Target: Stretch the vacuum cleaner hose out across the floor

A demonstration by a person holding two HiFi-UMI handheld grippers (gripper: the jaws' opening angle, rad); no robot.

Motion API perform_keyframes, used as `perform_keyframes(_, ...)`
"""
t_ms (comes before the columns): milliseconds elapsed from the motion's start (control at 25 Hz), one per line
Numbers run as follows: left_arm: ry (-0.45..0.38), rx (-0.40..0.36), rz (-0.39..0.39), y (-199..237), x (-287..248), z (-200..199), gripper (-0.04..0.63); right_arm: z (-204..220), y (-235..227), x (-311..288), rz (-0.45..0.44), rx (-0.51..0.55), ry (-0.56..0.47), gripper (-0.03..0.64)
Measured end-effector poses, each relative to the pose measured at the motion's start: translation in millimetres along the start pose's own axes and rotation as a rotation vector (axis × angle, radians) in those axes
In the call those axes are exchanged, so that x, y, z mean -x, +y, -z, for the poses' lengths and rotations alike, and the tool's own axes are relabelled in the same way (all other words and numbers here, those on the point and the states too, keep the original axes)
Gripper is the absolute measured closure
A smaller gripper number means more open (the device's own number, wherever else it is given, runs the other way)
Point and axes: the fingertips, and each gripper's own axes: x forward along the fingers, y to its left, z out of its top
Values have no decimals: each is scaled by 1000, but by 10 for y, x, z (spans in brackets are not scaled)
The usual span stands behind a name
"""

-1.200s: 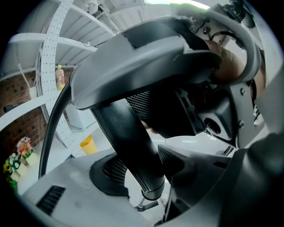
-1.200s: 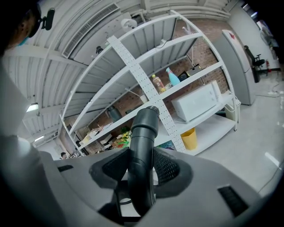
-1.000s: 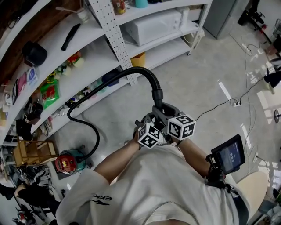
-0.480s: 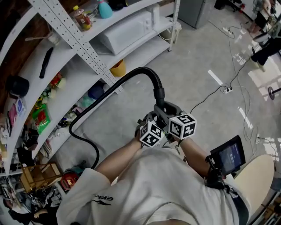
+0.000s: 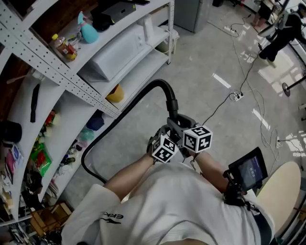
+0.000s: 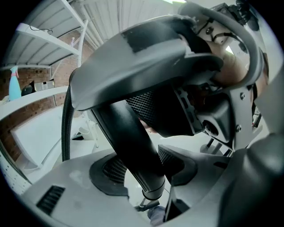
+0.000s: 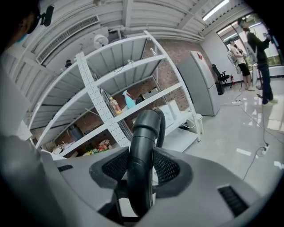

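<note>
Floor (image 5: 201, 57) fills most of your head view, bare grey concrete with some glare off to the right. Next biggest is the white shelving (image 5: 62, 76) running down your left side, and that's where all the containers are. A tall grey cabinet (image 5: 189, 12) stands just past its far end.

On a middle shelf there's a long white box-shaped appliance (image 5: 117, 50). One level up you've got a blue spray bottle (image 5: 88, 32) and a bottle with a red label (image 5: 64, 47), both upright. I can't tell how full either one is. Below the appliance a yellow bowl (image 5: 115, 94) sits near the shelf edge, and from this angle you can't see into it.

The hose (image 5: 161, 83) is black and ribbed. It rises from your grippers, arches over, and drops away to the left down to the floor by the foot of the shelving. There it curls back toward you and goes out of sight behind your arm.

Both claws are right in front of your chest, side by side. Your left gripper (image 6: 144, 173) has its jaws set wide and clamped on the hose's smooth rigid end, which runs between the pads. Your right gripper (image 7: 141, 173) is the same deal, with the tube standing between its pads and gripped on both sides.

Small stuff: a lit screen (image 5: 248, 168) sits by your right elbow. A power strip (image 5: 235, 95) lies on the floor ahead, its cable trailing back your way.
</note>
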Motion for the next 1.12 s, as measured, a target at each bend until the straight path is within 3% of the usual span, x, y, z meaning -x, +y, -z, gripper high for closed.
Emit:
perform_keyframes(320,0,-64,49,524,-383,-276,411,-412,-483,-346,86,-25,-16,445)
perform_keyframes(600,16,-95,84,718,-734,-490,411,-664,-905,-442,128,-52,-22,443)
perform_keyframes(840,30,-69,94,762,-1179,-748,411,-846,-1401,-440,120,-58,-2,443)
perform_keyframes(1120,31,-18,54,768,-1806,-1239,410,-1172,-2058,-311,74,-21,39,443)
